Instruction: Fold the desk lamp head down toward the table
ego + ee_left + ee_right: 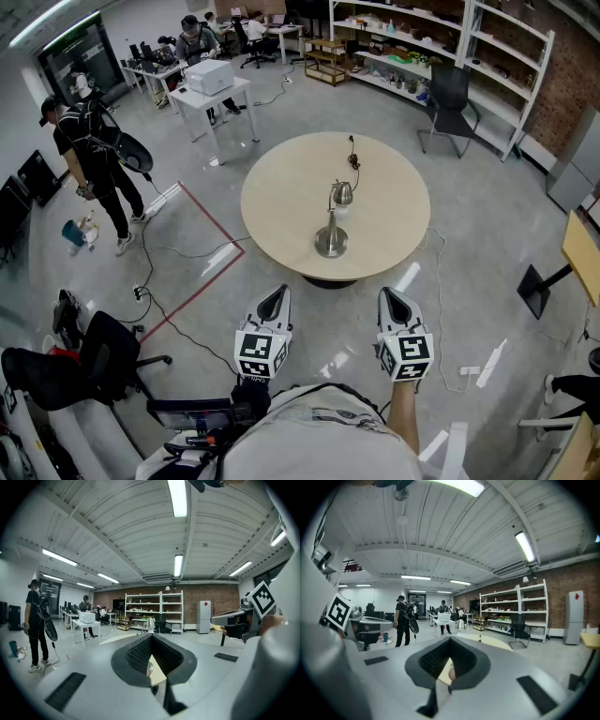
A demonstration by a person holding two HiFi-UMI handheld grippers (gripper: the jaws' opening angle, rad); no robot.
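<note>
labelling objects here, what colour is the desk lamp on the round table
Shiny silver metal; the desk lamp shows best in the head view.

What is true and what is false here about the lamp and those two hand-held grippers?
1. The desk lamp stands on the round table. True.
2. The right gripper is clamped on the lamp. False: it is shut on nothing, short of the table.
3. The left gripper has its jaws together. True.
4. The lamp head lies flat on the table. False: it sits raised above the base.
5. Nobody else is in the room. False: a person stands left of the table.
</note>
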